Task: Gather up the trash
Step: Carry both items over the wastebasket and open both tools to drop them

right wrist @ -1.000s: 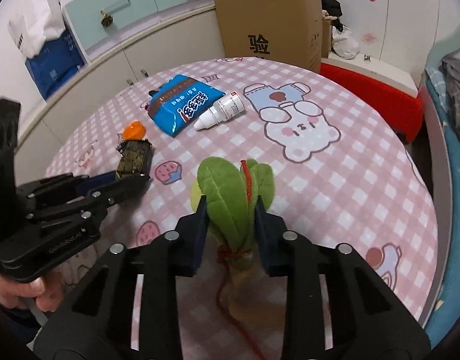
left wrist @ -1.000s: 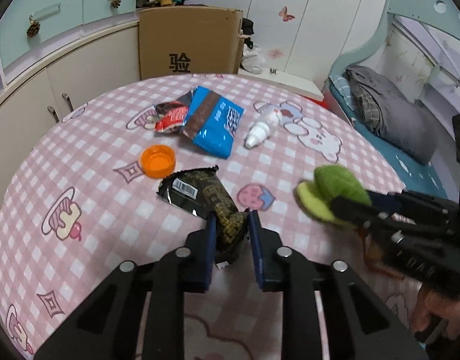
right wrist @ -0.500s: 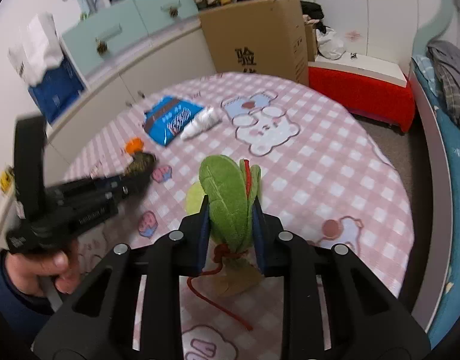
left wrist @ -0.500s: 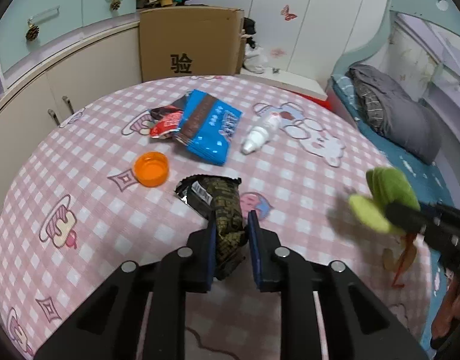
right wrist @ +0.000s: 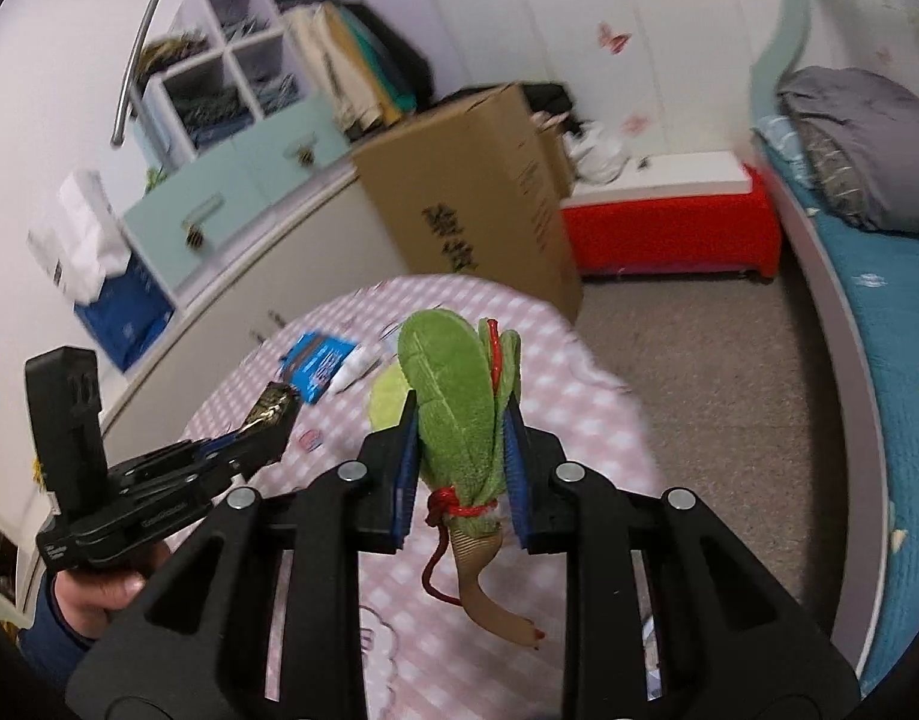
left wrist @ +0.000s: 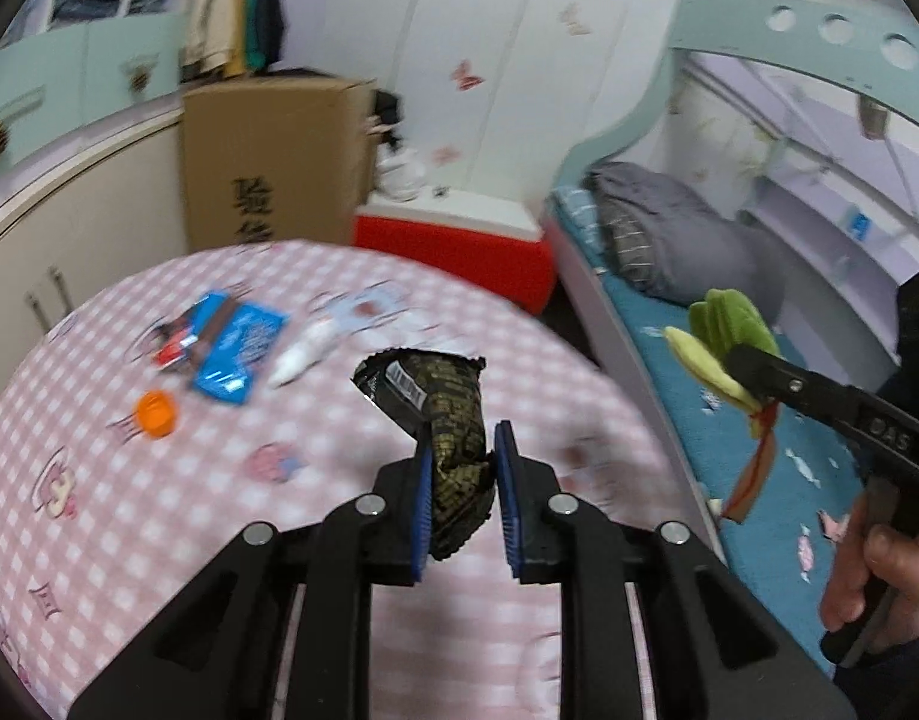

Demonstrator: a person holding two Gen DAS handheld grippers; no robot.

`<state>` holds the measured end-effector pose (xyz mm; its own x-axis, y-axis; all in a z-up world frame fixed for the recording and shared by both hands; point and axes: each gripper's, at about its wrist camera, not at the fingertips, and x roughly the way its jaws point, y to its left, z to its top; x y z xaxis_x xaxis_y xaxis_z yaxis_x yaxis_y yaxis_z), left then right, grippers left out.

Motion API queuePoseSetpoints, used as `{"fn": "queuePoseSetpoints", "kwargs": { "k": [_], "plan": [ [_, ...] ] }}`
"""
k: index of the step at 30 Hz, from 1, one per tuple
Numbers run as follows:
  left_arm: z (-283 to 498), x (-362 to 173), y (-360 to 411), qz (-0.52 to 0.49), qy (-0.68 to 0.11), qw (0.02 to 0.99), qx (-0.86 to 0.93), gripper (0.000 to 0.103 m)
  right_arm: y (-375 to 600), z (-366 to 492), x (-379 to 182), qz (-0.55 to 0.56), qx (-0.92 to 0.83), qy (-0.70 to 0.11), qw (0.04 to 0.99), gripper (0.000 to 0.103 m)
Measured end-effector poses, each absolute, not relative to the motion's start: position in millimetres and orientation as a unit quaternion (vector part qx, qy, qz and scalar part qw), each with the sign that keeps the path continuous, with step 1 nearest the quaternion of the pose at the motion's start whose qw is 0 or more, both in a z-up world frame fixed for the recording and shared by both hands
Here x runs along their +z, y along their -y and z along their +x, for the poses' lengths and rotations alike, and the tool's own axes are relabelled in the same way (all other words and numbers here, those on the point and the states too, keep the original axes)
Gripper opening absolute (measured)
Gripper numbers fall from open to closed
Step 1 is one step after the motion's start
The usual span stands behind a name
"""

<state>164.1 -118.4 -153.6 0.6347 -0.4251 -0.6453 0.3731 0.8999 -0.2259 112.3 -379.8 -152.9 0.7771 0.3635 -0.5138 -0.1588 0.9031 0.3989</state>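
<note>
Both grippers loaded, both lifted clear of the desk (left wrist: pixel 129 516).

Left gripper (left wrist: pixel 462 471): fingers clamped on the lower end of the dark crumpled wrapper (left wrist: pixel 444 414), which sticks up and forward, free end unsupported. Right gripper (right wrist: pixel 459 468): fingers pressed together on the leafy green plush (right wrist: pixel 459 402), root end and red string hanging below.

Step in hand, as I judge it: carry-off to a bin, which is not in view.
- Keep both grips closed through the transfer; the wrapper is held by little and may slip if swung.
- Mind the dangling string; it may snag.
- Release only over the bin.

Left on the desk: blue snack bag (left wrist: pixel 234 339), red packet (left wrist: pixel 171 348) touching it, white bottle (left wrist: pixel 306 354) beside, orange cap (left wrist: pixel 155 414) apart.

Pose: left gripper aims forward over the desk; right gripper sits to its right, past the desk edge towards the bed (left wrist: pixel 669 324), each handle in a fist.
</note>
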Motion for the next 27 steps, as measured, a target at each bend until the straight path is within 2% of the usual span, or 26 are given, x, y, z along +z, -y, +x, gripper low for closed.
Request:
{"fn": "queuePoseSetpoints", "kwargs": {
  "k": [6, 12, 20, 27],
  "plan": [
    [146.9, -138.7, 181.4, -0.014, -0.356, 0.89, -0.285, 0.018, 444.1, 78.7, -152.3, 0.205, 0.085, -0.281, 0.934, 0.025],
    [123.0, -149.3, 254.9, 0.025, -0.366, 0.866, -0.341, 0.018, 502.9, 50.3, -190.5, 0.249, 0.024, -0.3, 0.921, 0.025],
    [99.3, -211.1, 349.8, 0.093, -0.426, 0.812, -0.388, 0.019, 550.9, 34.4, -285.1, 0.313, -0.025, -0.371, 0.874, 0.025],
    [91.9, -275.6, 395.6, 0.142, -0.481, 0.772, -0.39, 0.019, 572.9, 31.3, -354.8, 0.361, -0.05, -0.419, 0.832, 0.025]
  ]
}}
